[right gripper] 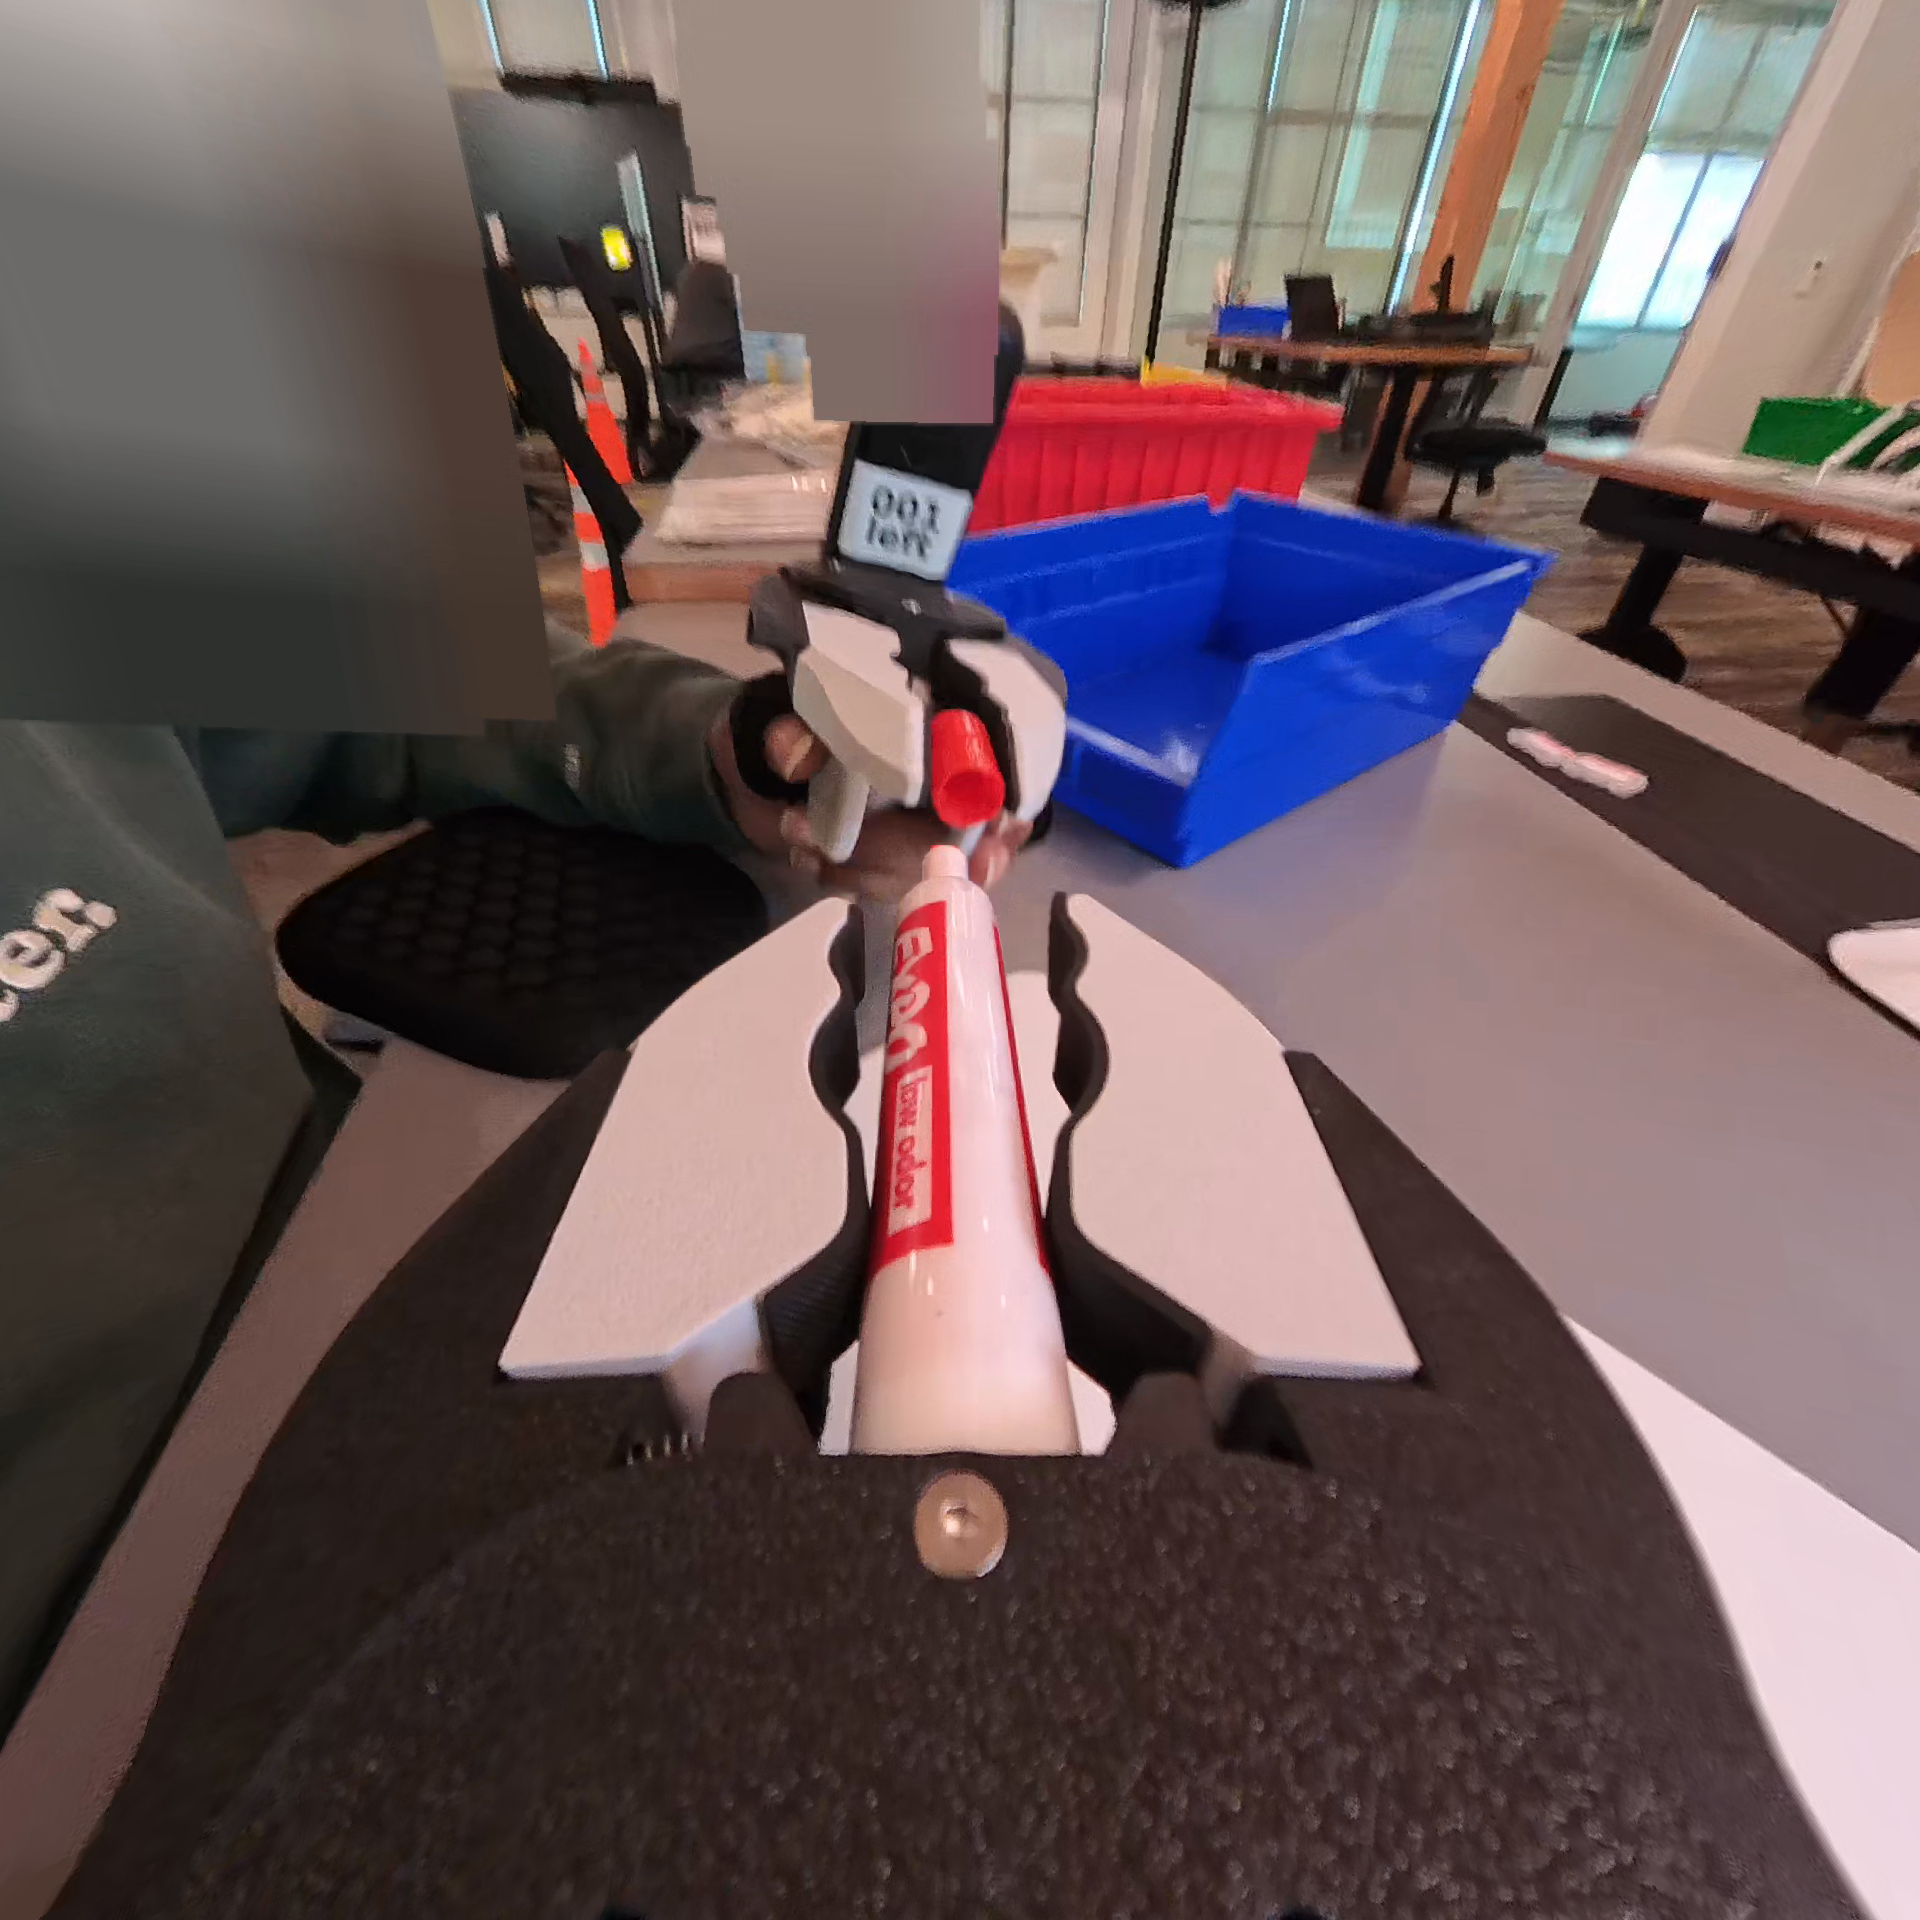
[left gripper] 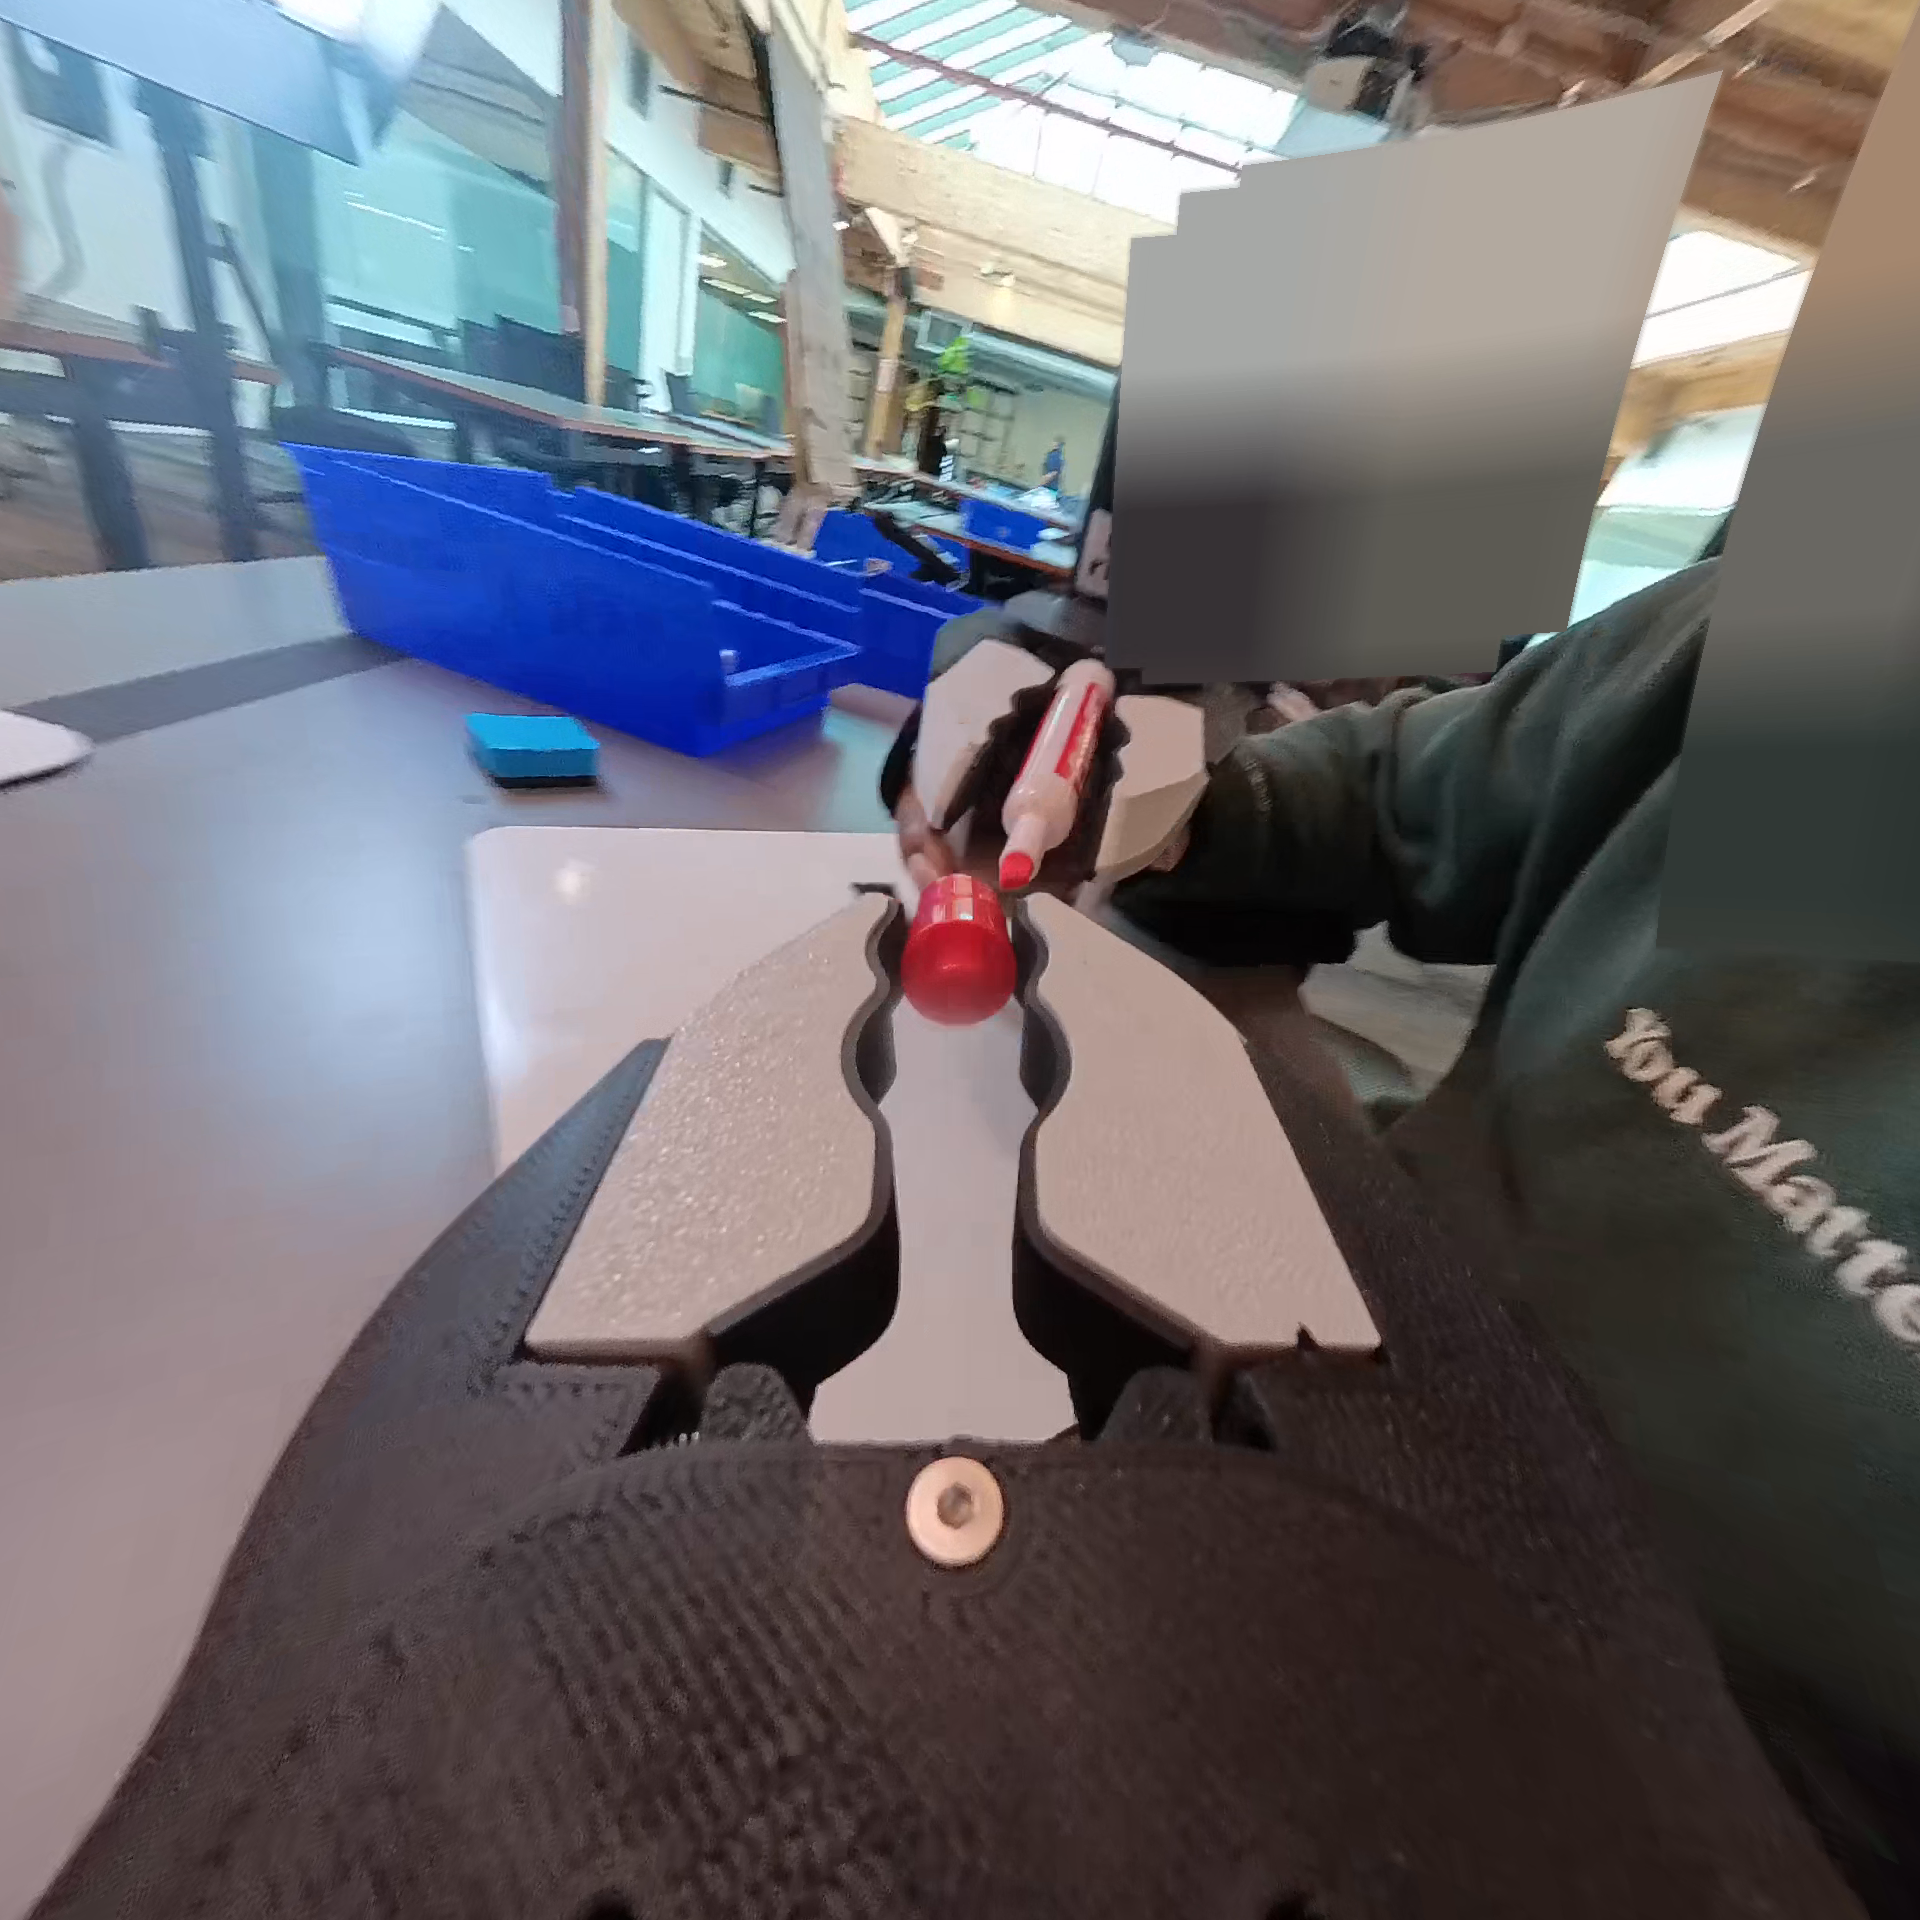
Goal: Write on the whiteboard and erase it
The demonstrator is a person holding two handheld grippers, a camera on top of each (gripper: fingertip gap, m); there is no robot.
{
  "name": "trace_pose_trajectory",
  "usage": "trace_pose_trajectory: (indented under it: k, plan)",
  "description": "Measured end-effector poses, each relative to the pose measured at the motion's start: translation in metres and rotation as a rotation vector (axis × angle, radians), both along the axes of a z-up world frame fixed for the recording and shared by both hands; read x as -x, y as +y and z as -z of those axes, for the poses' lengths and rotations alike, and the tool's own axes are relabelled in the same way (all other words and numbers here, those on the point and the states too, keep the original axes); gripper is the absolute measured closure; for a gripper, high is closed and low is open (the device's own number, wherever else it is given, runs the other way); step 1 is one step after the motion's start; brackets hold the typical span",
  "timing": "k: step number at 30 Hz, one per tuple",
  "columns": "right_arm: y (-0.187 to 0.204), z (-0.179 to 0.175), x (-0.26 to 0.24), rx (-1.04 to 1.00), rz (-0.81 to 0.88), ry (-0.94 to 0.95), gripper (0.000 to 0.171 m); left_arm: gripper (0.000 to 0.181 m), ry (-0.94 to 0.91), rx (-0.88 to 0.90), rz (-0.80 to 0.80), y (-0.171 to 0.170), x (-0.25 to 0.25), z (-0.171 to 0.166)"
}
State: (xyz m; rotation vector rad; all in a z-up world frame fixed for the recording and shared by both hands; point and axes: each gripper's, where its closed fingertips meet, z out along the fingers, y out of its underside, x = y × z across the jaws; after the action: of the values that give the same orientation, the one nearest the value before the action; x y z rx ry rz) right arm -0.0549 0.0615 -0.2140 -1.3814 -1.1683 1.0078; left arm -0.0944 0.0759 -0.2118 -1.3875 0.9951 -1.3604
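Observation:
My left gripper (left gripper: pixel 956 920) is shut on the red marker cap (left gripper: pixel 957 961) and holds it above the small whiteboard (left gripper: pixel 644 935). My right gripper (right gripper: pixel 961 914) is shut on the white marker (right gripper: pixel 951 1164) with the red label. In the left wrist view the marker (left gripper: pixel 1055 774) points its bare red tip at the cap, a short gap away. In the right wrist view the left gripper (right gripper: pixel 961 727) faces me with the cap's (right gripper: pixel 964 774) open end toward the marker. The blue eraser (left gripper: pixel 532 748) lies on the table left of the whiteboard's far edge.
Blue bins (left gripper: pixel 582 613) stand on the grey table (left gripper: pixel 208 987) behind the eraser; one blue bin (right gripper: pixel 1278 665) also shows in the right wrist view, with a red bin (right gripper: pixel 1143 447) behind it. A person's dark green sleeve (left gripper: pixel 1455 810) and a black mesh chair seat (right gripper: pixel 520 935) are close. About 5 cm separates my left fingertips from my right.

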Motion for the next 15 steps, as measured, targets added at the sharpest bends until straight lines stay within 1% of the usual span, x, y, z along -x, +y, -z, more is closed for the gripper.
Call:
trace_pose_trajectory:
  k: [2, 5, 10, 15]
  plan:
    - [0.012, 0.011, -0.006, 0.008, 0.031, -0.119, 0.137, 0.162, 0.075, -0.068, -0.084, 0.014, 0.012, 0.006]
    - [0.022, 0.039, -0.007, 0.020, 0.018, -0.350, 0.137, 0.161, 0.175, -0.129, -0.161, 0.031, 0.026, 0.018]
    - [0.025, 0.082, 0.009, -0.011, -0.067, -0.678, 0.138, 0.161, 0.302, -0.161, -0.182, 0.038, 0.042, 0.046]
    - [0.025, 0.094, 0.027, -0.057, -0.163, -0.864, 0.138, 0.161, 0.295, -0.137, -0.132, 0.029, 0.054, 0.050]
